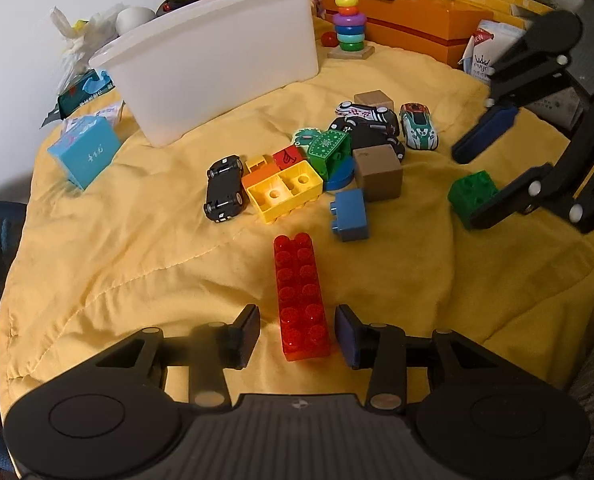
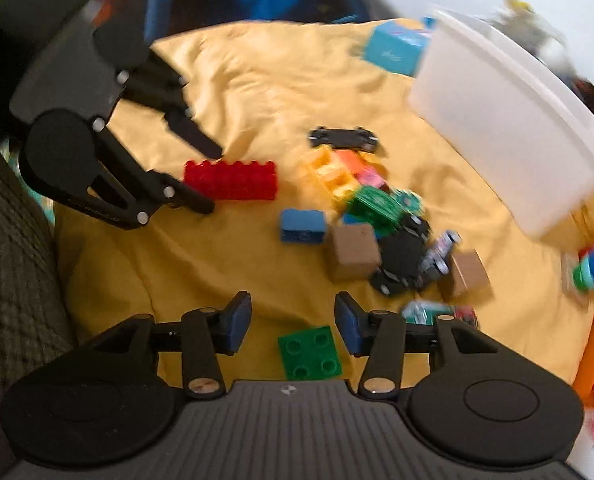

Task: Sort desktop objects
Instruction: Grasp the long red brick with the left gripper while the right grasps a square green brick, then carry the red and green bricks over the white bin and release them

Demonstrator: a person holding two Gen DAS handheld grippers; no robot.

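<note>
A long red brick (image 1: 302, 297) lies on the yellow cloth (image 1: 137, 264), its near end between the open fingers of my left gripper (image 1: 297, 334). It also shows in the right wrist view (image 2: 231, 180). My right gripper (image 2: 293, 326) is open around a small green brick (image 2: 309, 352), seen too in the left wrist view (image 1: 471, 194). A pile in the middle holds a yellow brick (image 1: 285, 190), a blue brick (image 1: 350, 215), brown cubes (image 1: 377, 172) and toy cars (image 1: 224, 188).
A white bin (image 1: 217, 56) stands behind the pile. A blue box (image 1: 84, 152) lies at the left. A ring stacker (image 1: 350, 26) and an orange box (image 1: 417, 26) stand at the back. The cloth drops off at the near and left edges.
</note>
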